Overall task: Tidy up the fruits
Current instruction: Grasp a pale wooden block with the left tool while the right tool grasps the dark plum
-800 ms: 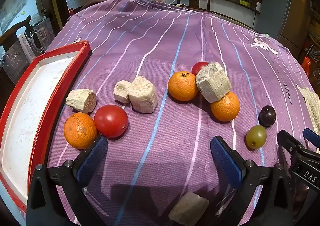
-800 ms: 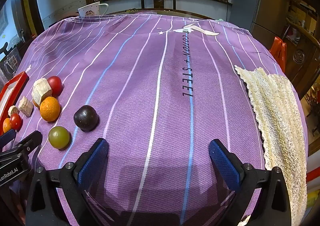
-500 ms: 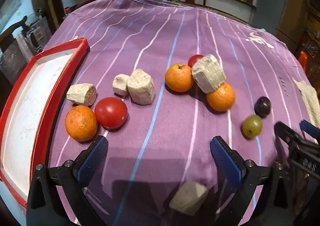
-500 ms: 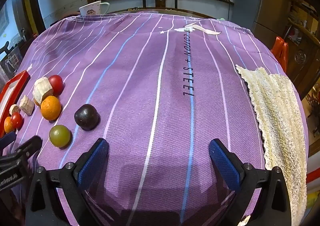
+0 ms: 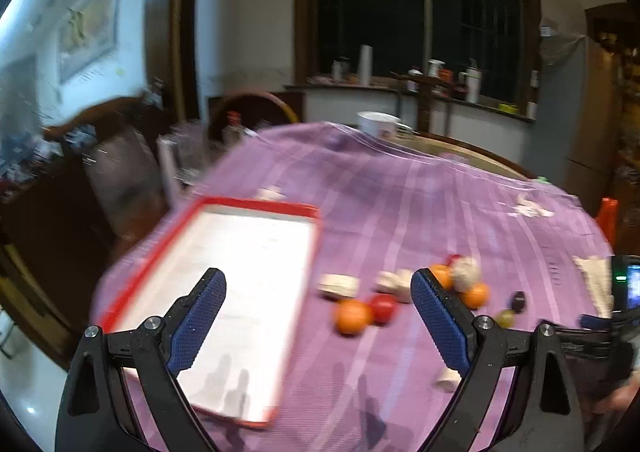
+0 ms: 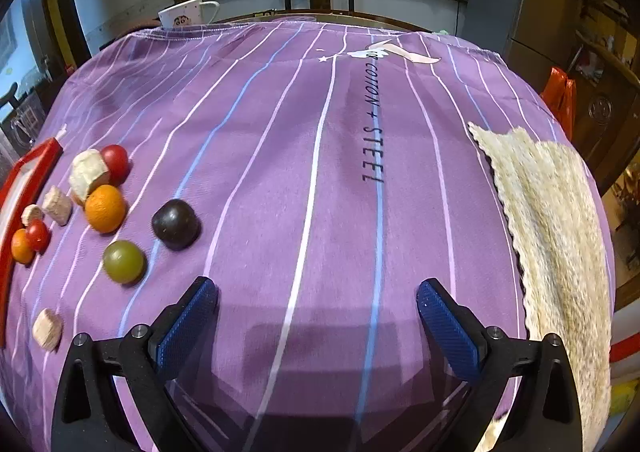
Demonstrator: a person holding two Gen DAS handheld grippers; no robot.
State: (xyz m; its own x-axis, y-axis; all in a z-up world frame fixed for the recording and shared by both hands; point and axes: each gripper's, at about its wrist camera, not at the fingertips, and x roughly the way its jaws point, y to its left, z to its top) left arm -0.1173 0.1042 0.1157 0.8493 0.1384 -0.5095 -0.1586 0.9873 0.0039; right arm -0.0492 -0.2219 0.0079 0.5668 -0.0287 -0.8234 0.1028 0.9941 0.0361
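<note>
The left gripper (image 5: 318,302) is wide open and holds nothing. Against the view half a second back it has lifted and swung left: then it hung low over the cloth with the fruit just ahead of its fingers, now the picture is blurred with motion and the red tray (image 5: 256,208) lies ahead of its left finger. The near orange (image 5: 351,317) and tomato (image 5: 382,307) sit between the fingers, further out, and the other fruit behind the right finger. Nothing is in the tray, so sorting has not begun; this looks like a reposition.

The right gripper (image 6: 317,318) is also wide open and empty, unmoved. The green fruit (image 6: 123,261) and dark plum (image 6: 175,224) lie just off its left finger.
</note>
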